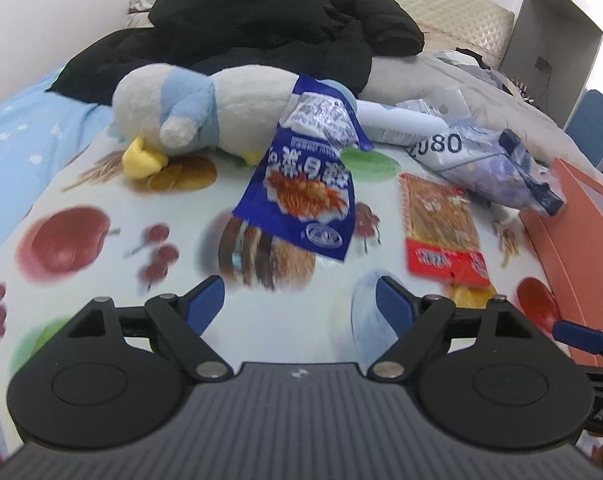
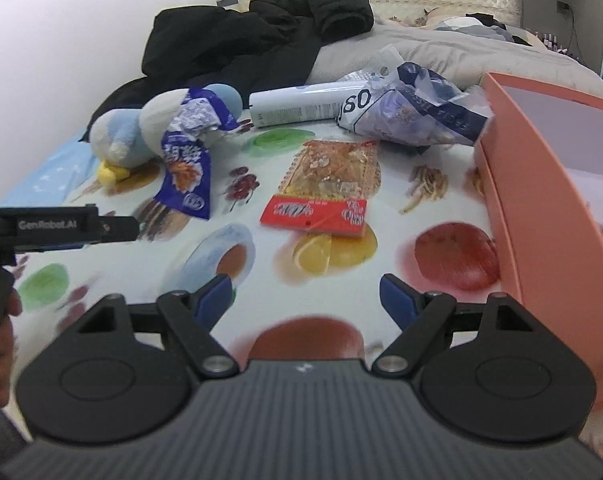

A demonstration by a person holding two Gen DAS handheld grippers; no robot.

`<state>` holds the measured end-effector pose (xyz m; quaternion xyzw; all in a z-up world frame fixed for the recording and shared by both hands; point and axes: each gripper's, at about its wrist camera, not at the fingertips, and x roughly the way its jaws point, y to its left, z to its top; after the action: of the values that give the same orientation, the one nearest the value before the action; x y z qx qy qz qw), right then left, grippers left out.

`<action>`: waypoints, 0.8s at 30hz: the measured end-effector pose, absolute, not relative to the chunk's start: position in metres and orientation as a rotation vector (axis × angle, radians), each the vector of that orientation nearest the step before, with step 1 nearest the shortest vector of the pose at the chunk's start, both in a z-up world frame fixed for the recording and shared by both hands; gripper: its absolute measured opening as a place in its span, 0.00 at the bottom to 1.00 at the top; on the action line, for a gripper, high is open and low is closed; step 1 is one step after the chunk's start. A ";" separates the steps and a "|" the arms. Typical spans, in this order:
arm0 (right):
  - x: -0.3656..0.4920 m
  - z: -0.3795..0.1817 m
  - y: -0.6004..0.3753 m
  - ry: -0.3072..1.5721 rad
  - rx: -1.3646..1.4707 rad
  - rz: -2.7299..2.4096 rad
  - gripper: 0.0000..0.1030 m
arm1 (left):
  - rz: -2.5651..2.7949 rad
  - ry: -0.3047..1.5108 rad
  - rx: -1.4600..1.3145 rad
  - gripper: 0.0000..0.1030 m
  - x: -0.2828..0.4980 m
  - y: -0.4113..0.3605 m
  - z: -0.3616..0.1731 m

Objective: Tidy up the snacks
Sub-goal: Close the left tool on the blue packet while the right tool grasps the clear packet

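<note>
Snack packets, a blue one and a red-orange one, were seen lying unheld on the fruit-print cloth beside the orange box, both grippers spread wide and empty, a pickup judged next.

The orange cardboard box runs off the right edge in both views, so its far wall and most of its inside stay unseen. Left of that box, the crumpled blue and clear plastic bag covers one end of the white cylindrical bottle, whose small print is unreadable. Further left of the box, the blue foil snack packet hides part of the white and light-blue plush bird.
</note>
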<state>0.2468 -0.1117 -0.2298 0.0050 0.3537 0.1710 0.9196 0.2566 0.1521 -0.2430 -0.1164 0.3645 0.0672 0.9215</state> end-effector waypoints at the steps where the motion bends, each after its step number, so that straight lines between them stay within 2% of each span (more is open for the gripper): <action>1: 0.256 -0.232 -0.108 0.732 0.009 0.347 0.81 | 0.128 0.741 -0.227 0.84 0.265 0.153 -0.244; 4: 0.280 -0.240 -0.100 0.753 0.010 0.344 0.87 | 0.117 0.722 -0.196 0.84 0.284 0.155 -0.244; 13: 0.351 -0.261 -0.076 0.754 -0.018 0.311 0.87 | 0.073 0.687 -0.134 0.84 0.343 0.166 -0.251; 24: 0.409 -0.283 -0.049 0.710 -0.073 0.223 0.88 | 0.028 0.654 -0.138 0.84 0.378 0.178 -0.272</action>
<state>0.4090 -0.0489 -0.2835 -0.0358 0.3470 0.1088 0.9309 0.3779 0.1780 -0.2719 -0.0676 0.3209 0.0136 0.9446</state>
